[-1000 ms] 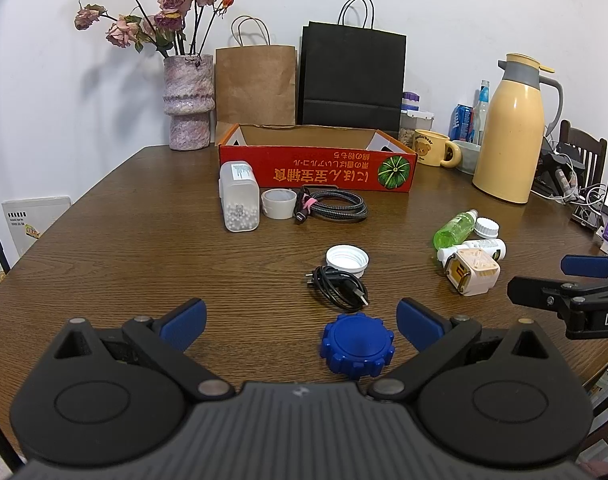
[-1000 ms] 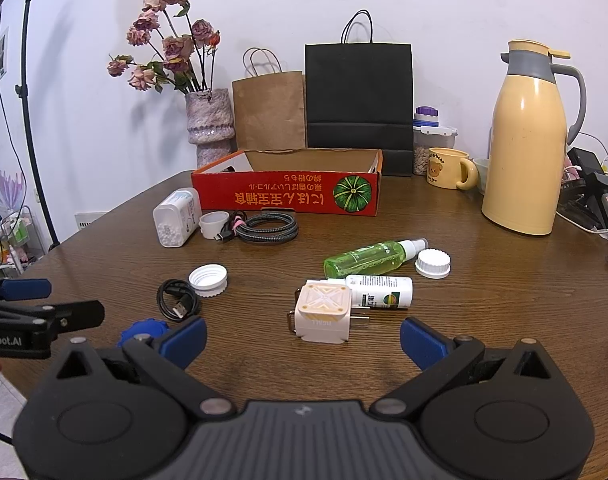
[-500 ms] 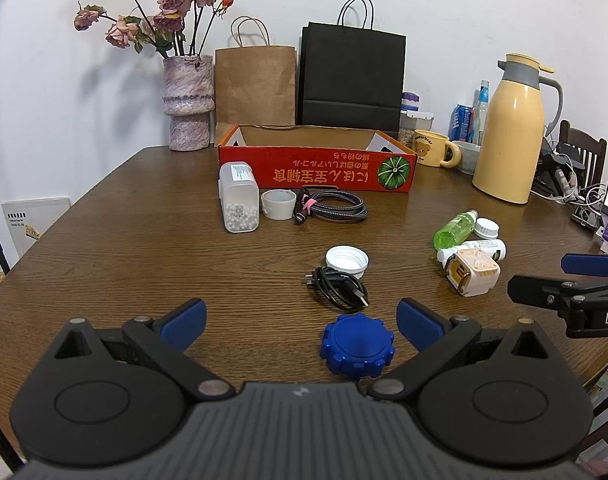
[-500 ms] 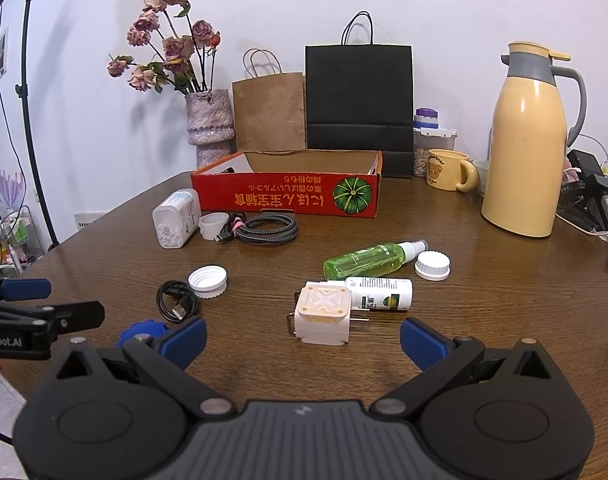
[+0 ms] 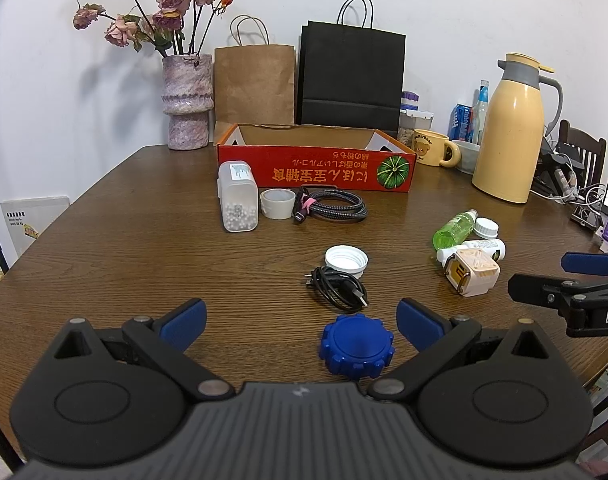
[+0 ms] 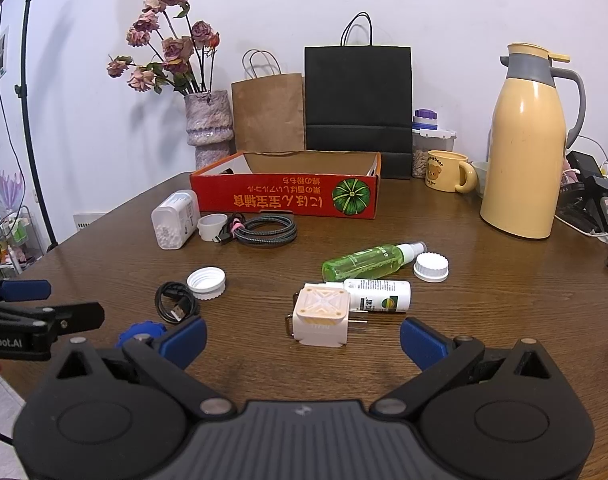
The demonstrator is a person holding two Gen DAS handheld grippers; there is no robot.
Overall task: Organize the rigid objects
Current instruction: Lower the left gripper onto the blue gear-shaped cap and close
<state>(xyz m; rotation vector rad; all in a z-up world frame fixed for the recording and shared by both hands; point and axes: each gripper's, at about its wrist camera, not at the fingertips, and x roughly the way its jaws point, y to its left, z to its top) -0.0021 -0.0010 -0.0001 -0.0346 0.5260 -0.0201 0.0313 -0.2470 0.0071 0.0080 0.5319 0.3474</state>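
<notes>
My left gripper [image 5: 302, 320] is open and empty, with a blue ridged lid [image 5: 357, 345] on the table just inside its right finger. My right gripper [image 6: 302, 336] is open and empty, with a cream plug adapter [image 6: 320, 315] between its fingers. A white bottle [image 6: 377, 295], a green spray bottle [image 6: 369, 261] and a white cap [image 6: 431, 266] lie beyond the adapter. A black cable [image 5: 336, 288], a white lid [image 5: 346, 260], a clear pellet box [image 5: 237, 202], a tape roll [image 5: 278, 203] and a braided cable [image 5: 331, 208] lie before the red cardboard box [image 5: 315, 172].
A yellow thermos [image 6: 525, 140] stands at the right, with a bear mug [image 6: 447, 170] beside it. A vase of dried roses [image 5: 187, 104], a brown bag [image 5: 255, 80] and a black bag [image 5: 349, 76] stand behind the box. The table edge curves close at the front.
The right gripper has crept slightly forward toward the plug adapter. The left gripper has not moved.
</notes>
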